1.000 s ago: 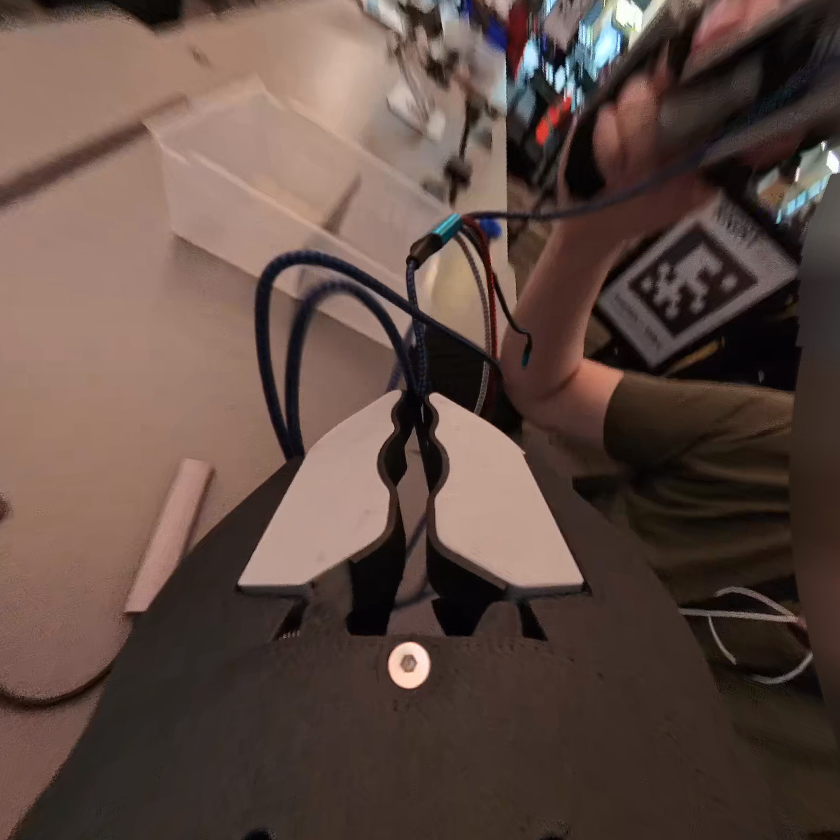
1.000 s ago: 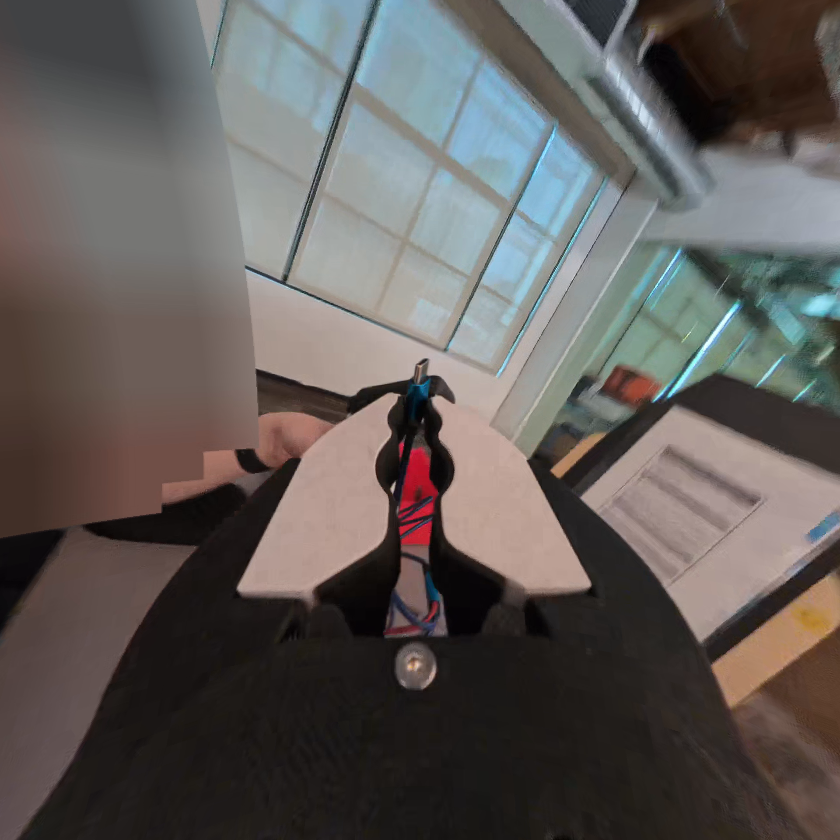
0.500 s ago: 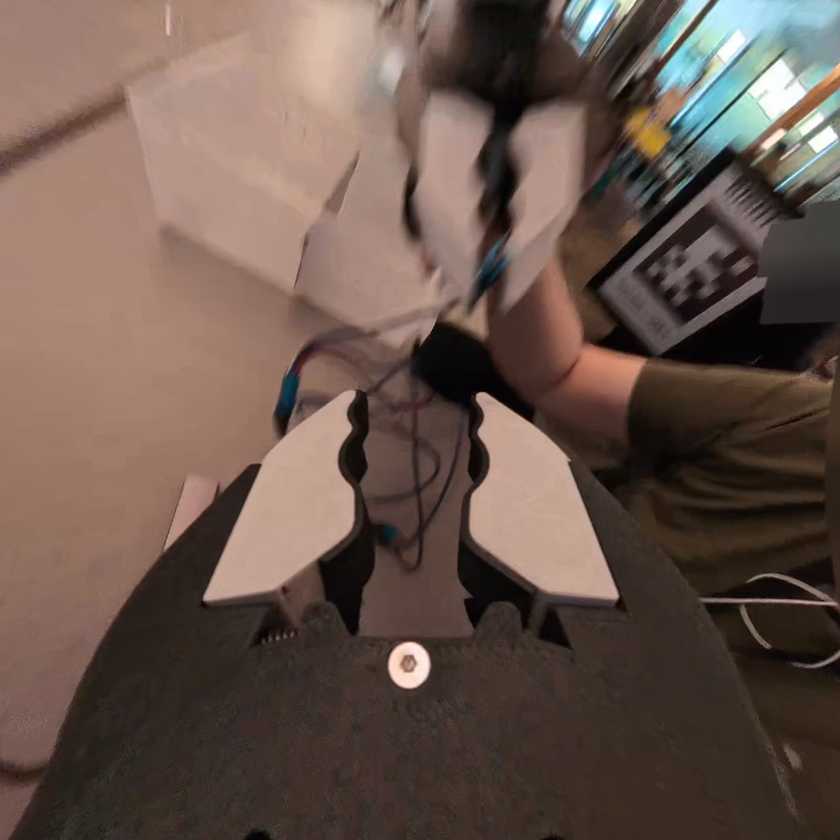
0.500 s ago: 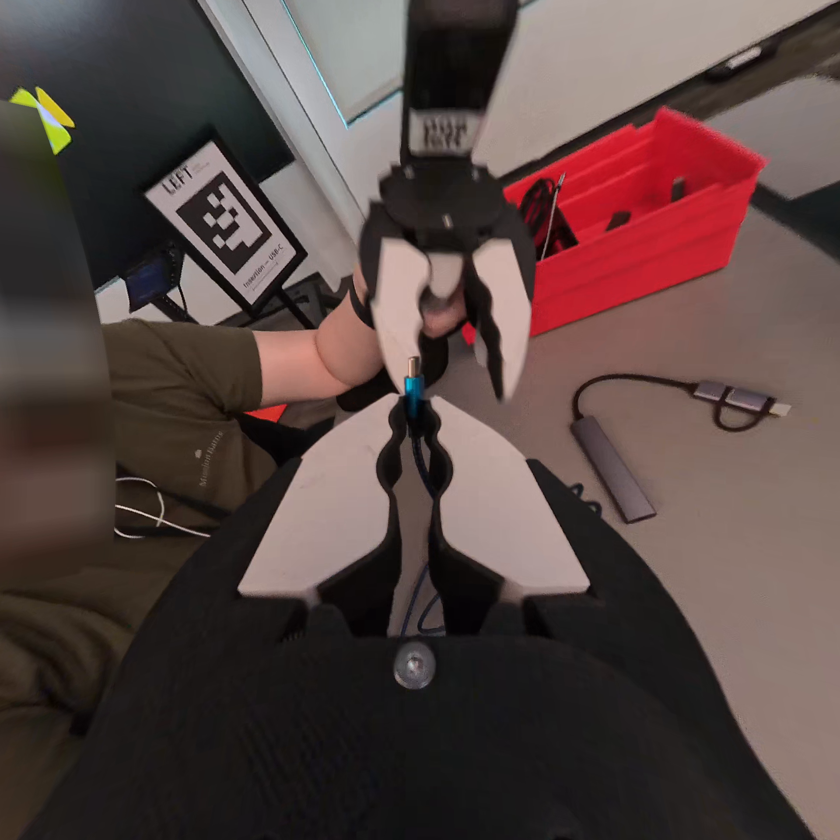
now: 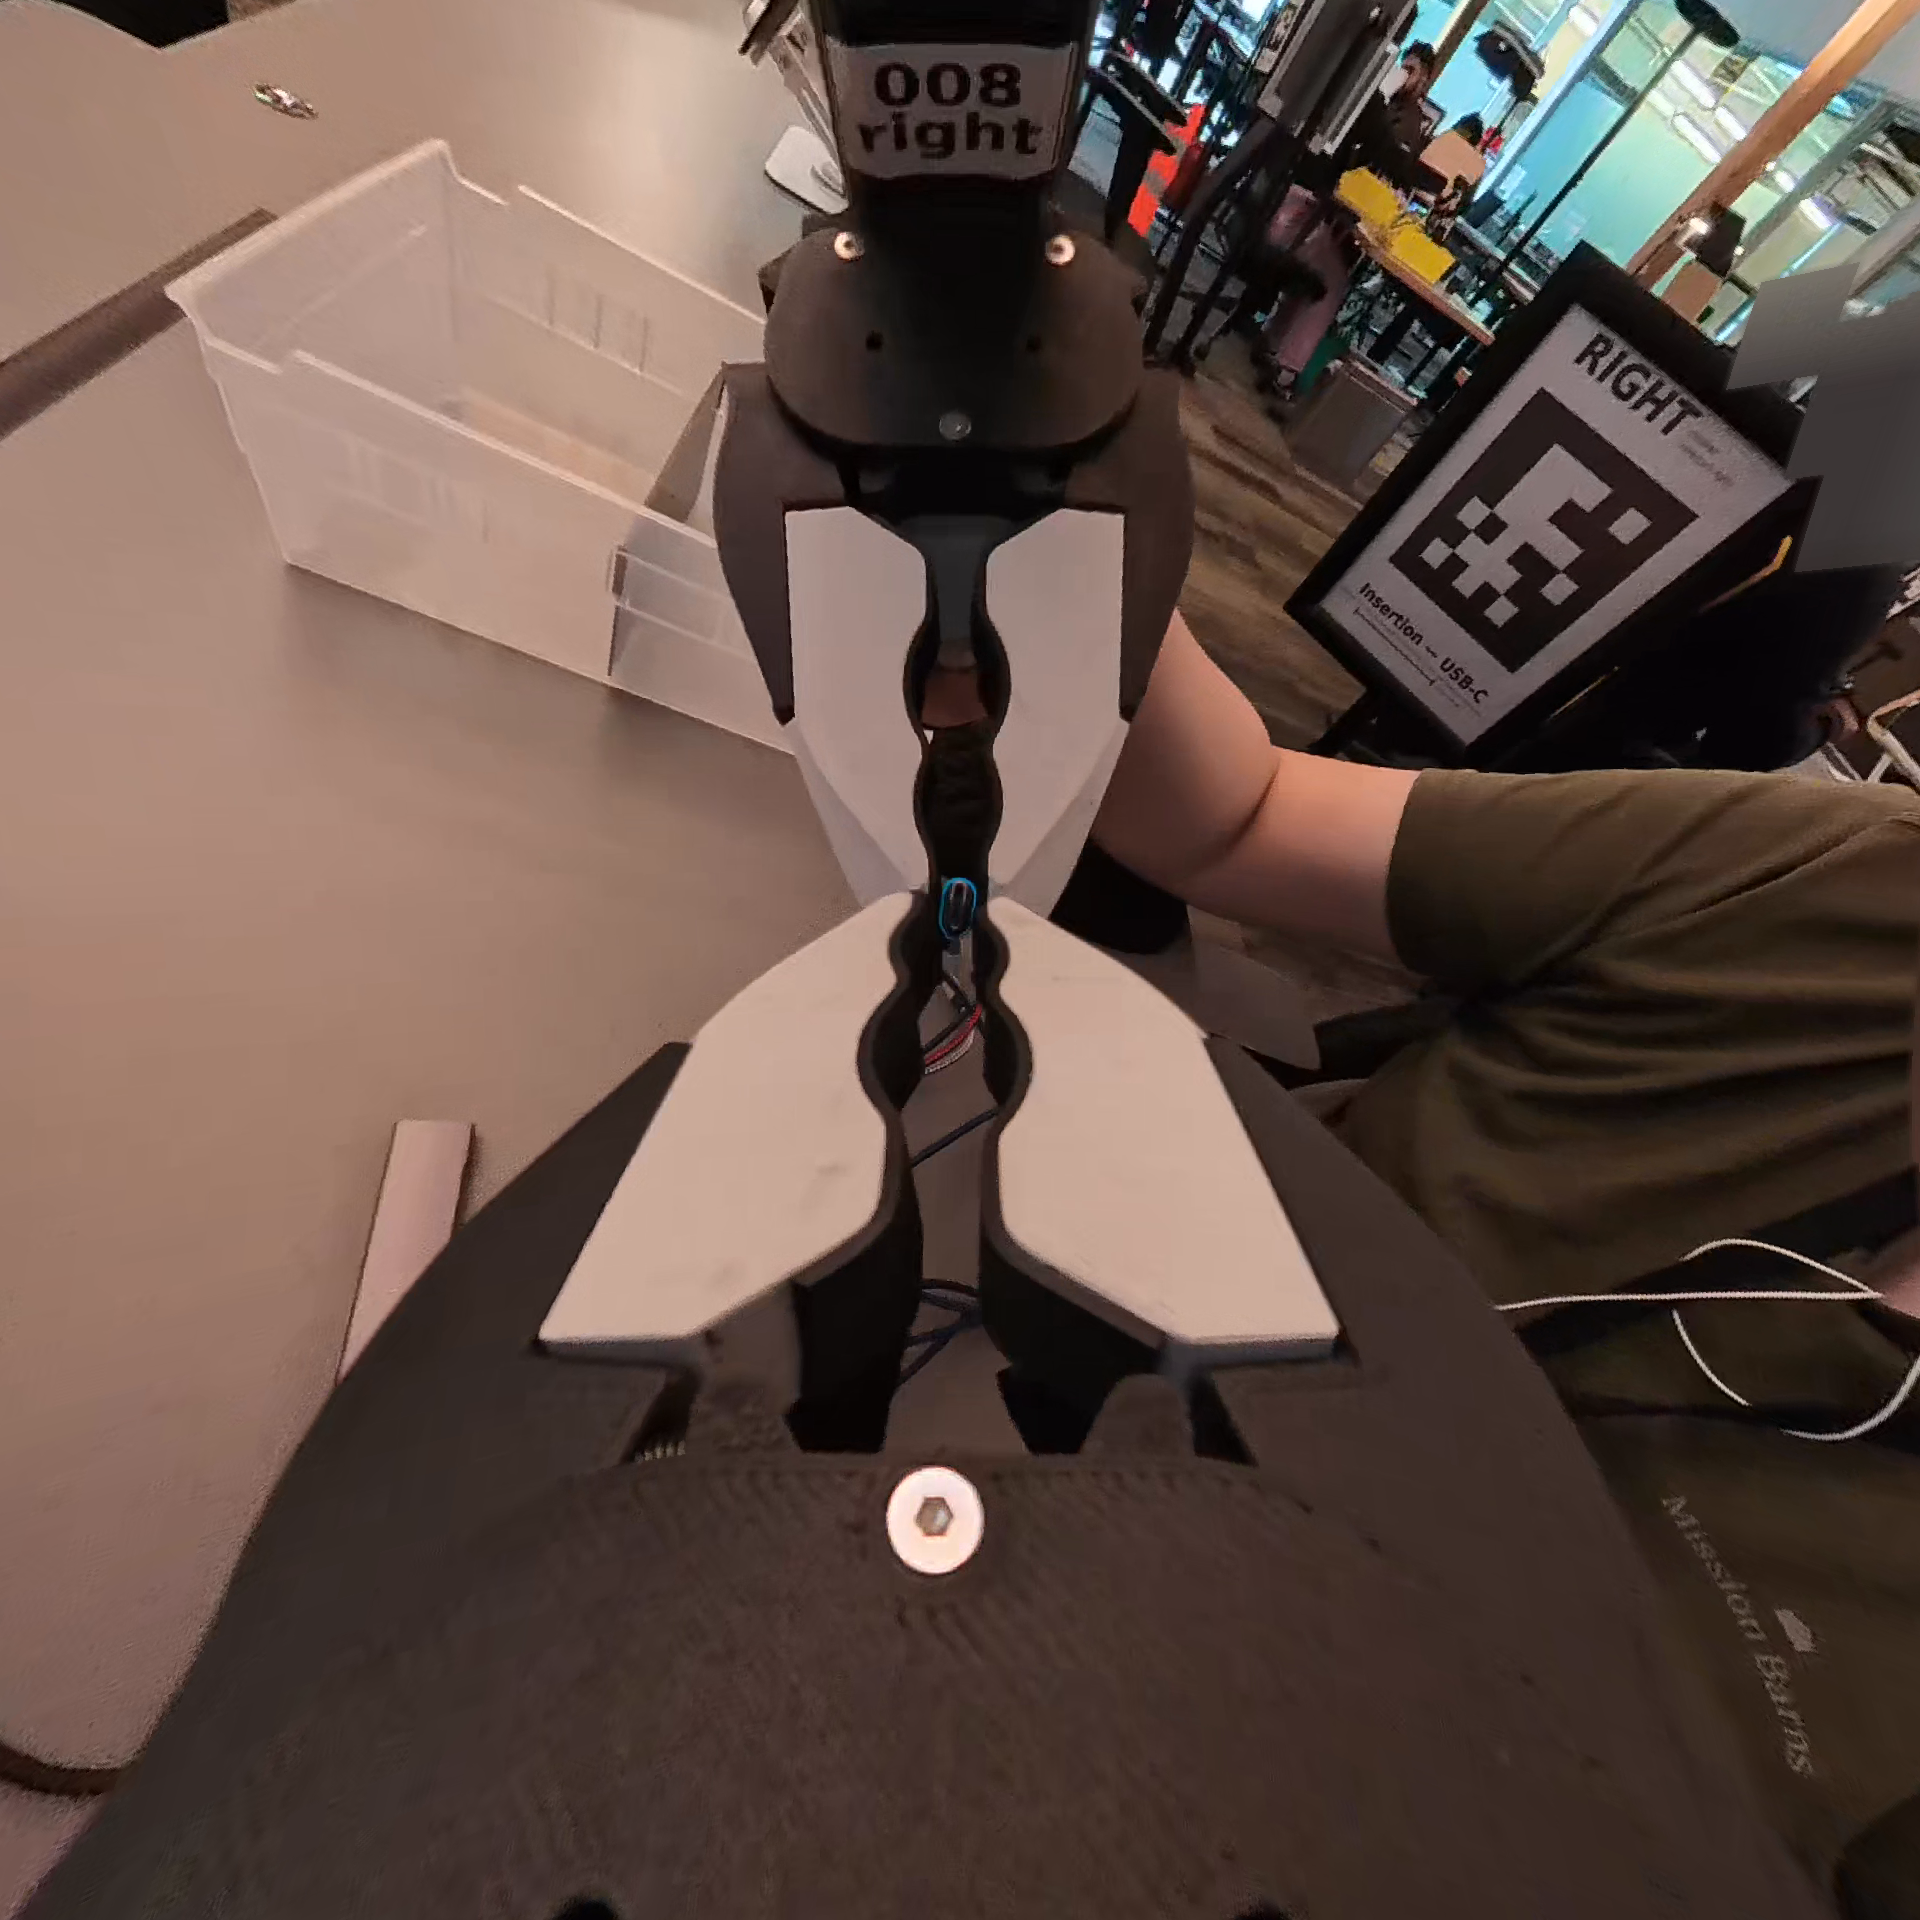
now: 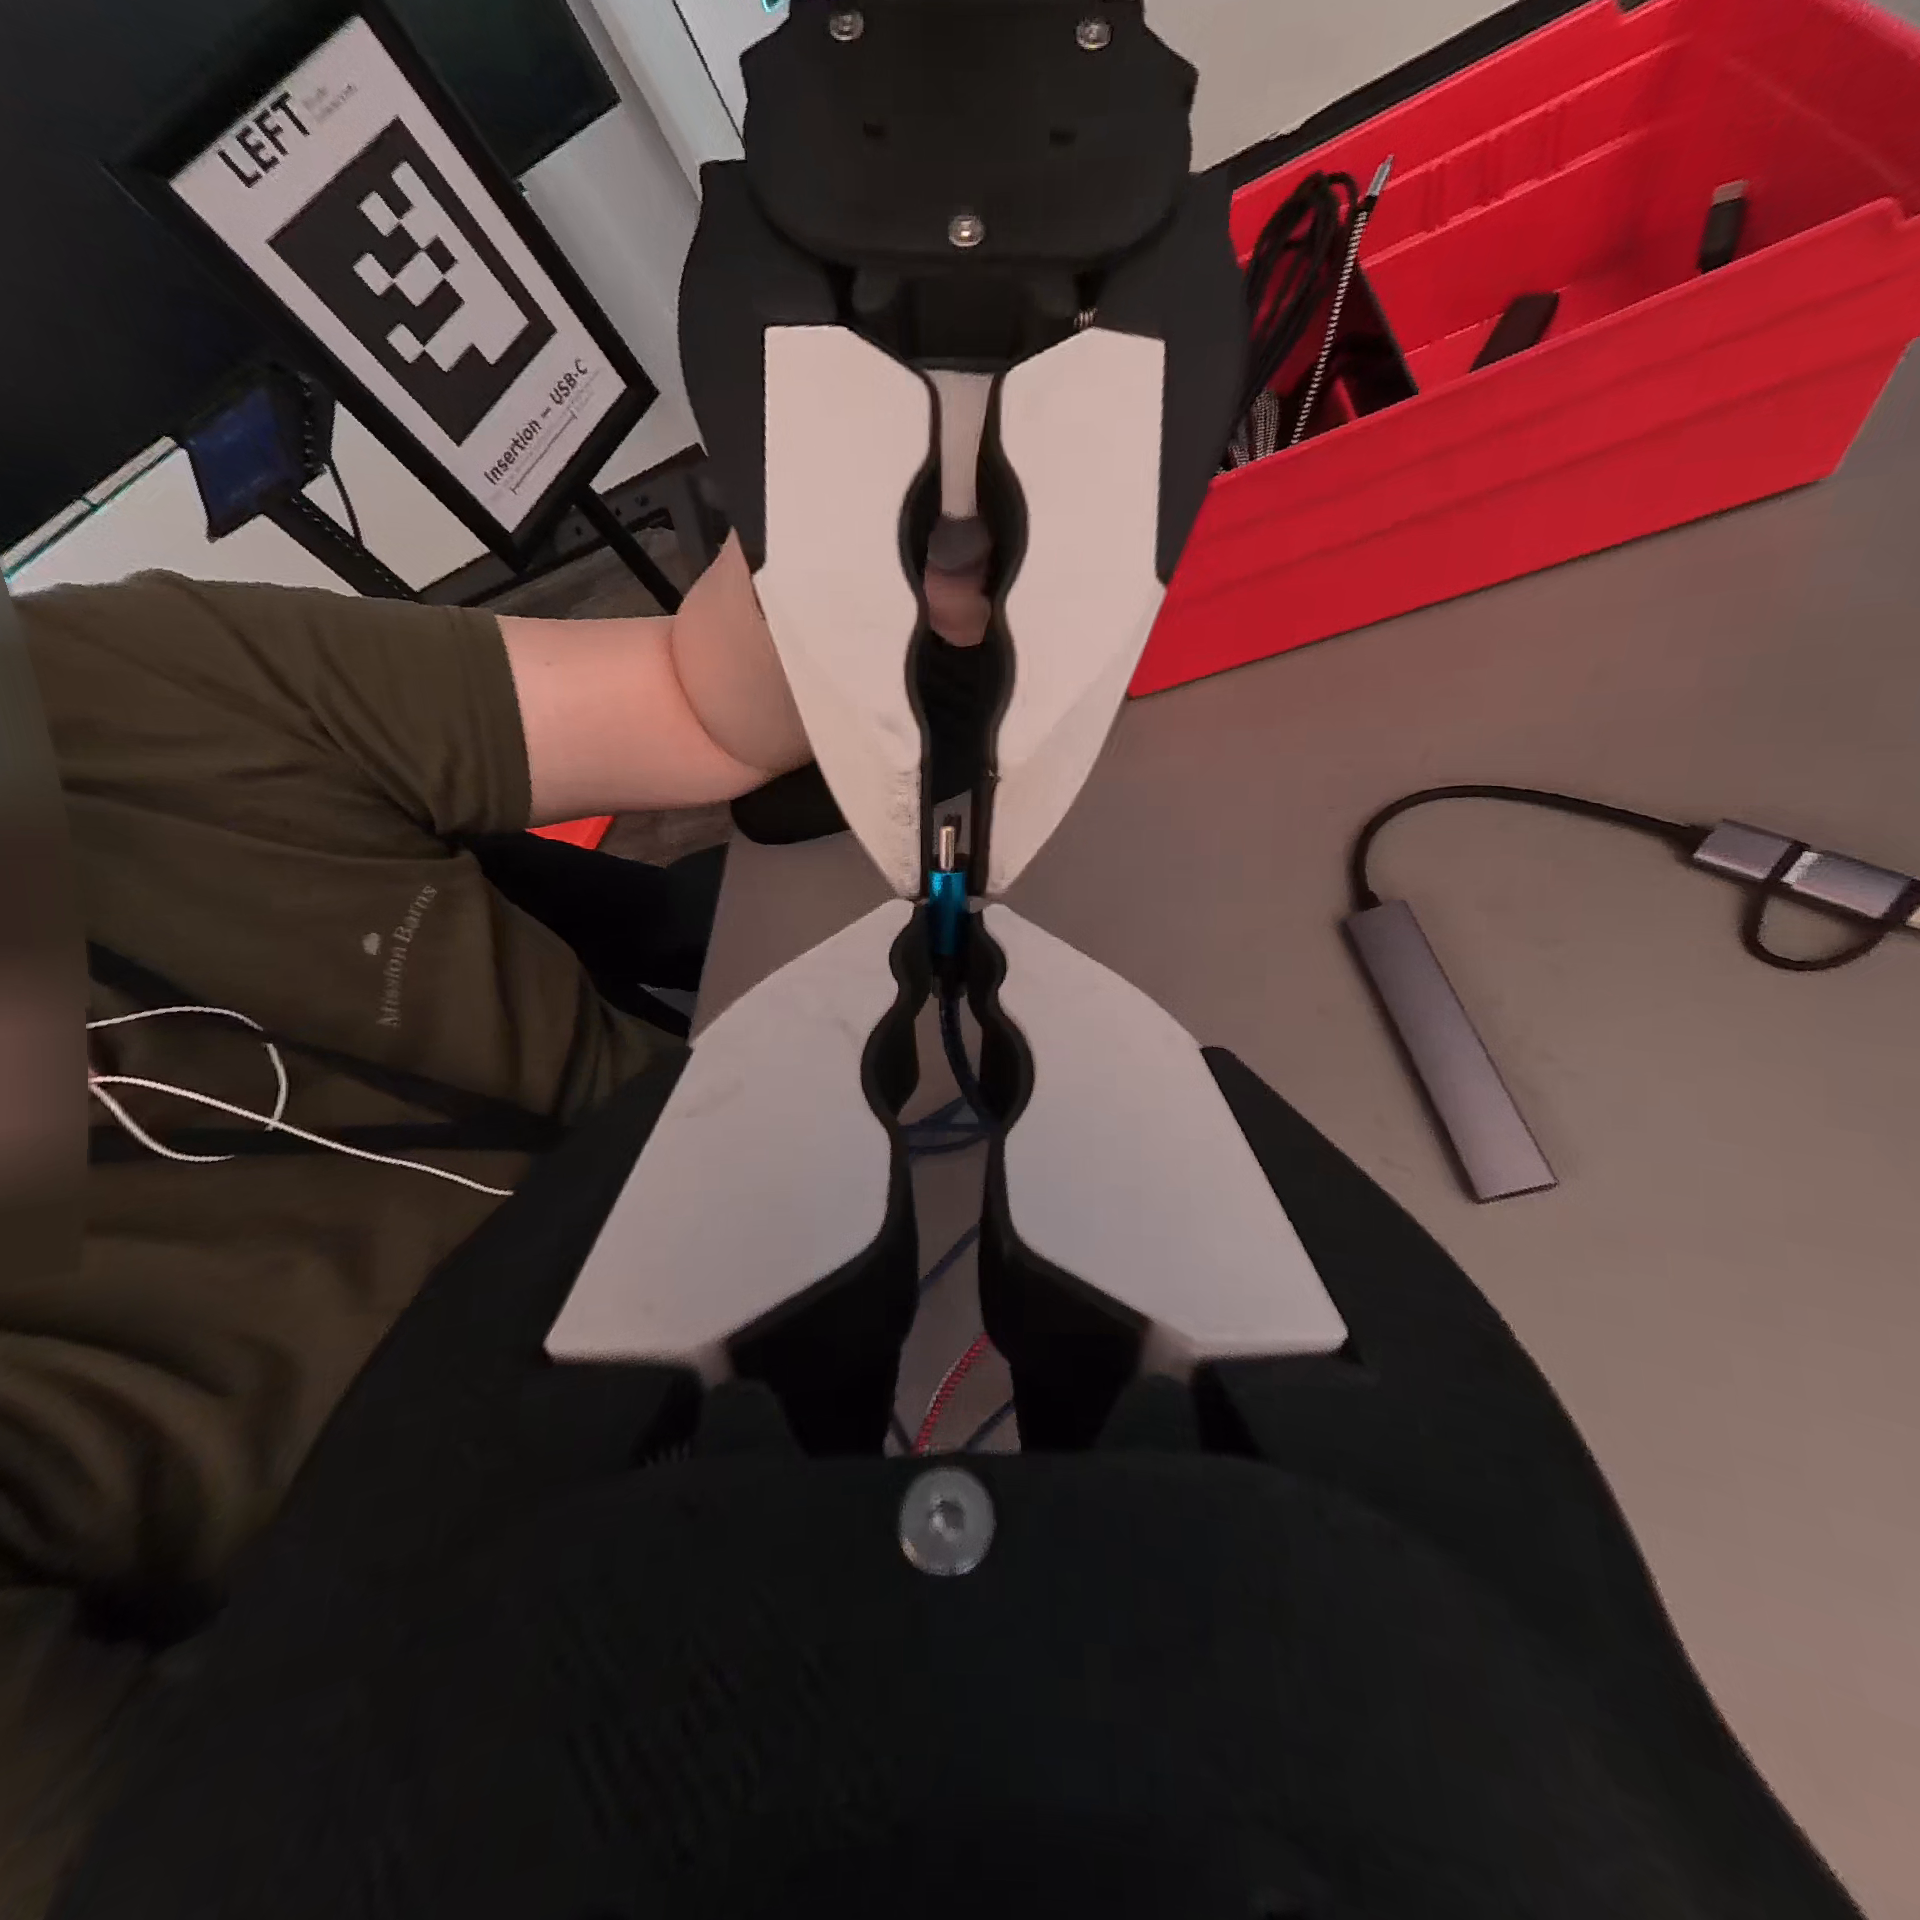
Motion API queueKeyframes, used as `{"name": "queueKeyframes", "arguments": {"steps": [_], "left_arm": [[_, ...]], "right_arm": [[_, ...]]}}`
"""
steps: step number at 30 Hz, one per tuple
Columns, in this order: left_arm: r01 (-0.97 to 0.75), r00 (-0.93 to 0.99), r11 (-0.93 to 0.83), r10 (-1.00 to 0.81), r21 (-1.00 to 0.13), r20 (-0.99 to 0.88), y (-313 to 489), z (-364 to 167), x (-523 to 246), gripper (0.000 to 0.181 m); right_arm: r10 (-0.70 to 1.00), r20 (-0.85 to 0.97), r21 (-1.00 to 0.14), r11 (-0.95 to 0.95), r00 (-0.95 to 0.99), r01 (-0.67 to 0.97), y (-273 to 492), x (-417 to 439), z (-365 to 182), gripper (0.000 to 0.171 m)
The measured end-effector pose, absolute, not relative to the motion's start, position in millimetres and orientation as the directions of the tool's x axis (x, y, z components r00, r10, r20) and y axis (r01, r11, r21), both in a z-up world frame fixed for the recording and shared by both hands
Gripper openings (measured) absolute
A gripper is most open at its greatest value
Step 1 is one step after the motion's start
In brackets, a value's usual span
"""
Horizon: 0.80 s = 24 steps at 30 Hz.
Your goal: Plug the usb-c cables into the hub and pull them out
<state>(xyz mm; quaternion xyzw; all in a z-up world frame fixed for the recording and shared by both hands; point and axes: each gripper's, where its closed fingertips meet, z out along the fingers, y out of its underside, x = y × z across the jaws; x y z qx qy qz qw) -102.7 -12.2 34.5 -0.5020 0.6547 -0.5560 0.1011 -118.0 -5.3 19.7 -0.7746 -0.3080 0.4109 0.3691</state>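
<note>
A blue USB-C plug (image 6: 947,899) on a dark blue braided cable is held above the table. My right gripper (image 6: 948,912) is shut on the rear of the plug. My left gripper (image 5: 951,906) faces it tip to tip. Its jaws stand as narrow as the right's, closed on the front of the plug (image 5: 958,906), and the metal tip lies between its fingers. The slim grey hub (image 6: 1449,1049) lies on the table to the right with nothing plugged in. Its own black lead loops to a grey adapter (image 6: 1808,878).
A red bin (image 6: 1558,436) holding cables stands behind the hub. A clear plastic bin (image 5: 436,395) stands at the far left. A red-and-white braided cable (image 6: 951,1392) lies under the grippers. A person's arm (image 5: 1226,790) and marker signs (image 5: 1538,540) are close behind. Less than 4 cm separates the two grippers' tips. The right tips stand about 25 cm off the grey adapter (image 6: 1808,878).
The right gripper swung down from pointing at the windows and brought the plug to the left gripper. The left gripper let go of the cable, opened, then closed around the plug.
</note>
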Motion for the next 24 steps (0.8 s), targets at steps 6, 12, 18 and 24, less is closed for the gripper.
{"name": "queueKeyframes", "arguments": {"steps": [6,12,18,24], "left_arm": [[-0.544,-0.466,-0.075,-0.801,-0.835,0.376,-7,30,-102,0.005],[-0.559,-0.471,-0.043,-0.805,-0.828,0.360,-7,24,-104,0.005],[-0.529,-0.459,-0.155,-0.774,-0.834,0.435,1,42,-106,0.005],[-0.487,-0.467,-0.329,-0.685,-0.809,0.559,14,70,-117,0.005]], "right_arm": [[0.777,-0.414,-0.824,-0.542,0.475,0.168,-1,-117,15,0.007],[0.788,-0.379,-0.826,-0.525,0.485,0.206,0,-119,10,0.007],[0.865,-0.210,-0.940,-0.307,0.456,0.150,6,-116,34,0.019],[0.397,0.491,-0.816,0.520,0.775,0.251,26,-67,95,0.047]]}}
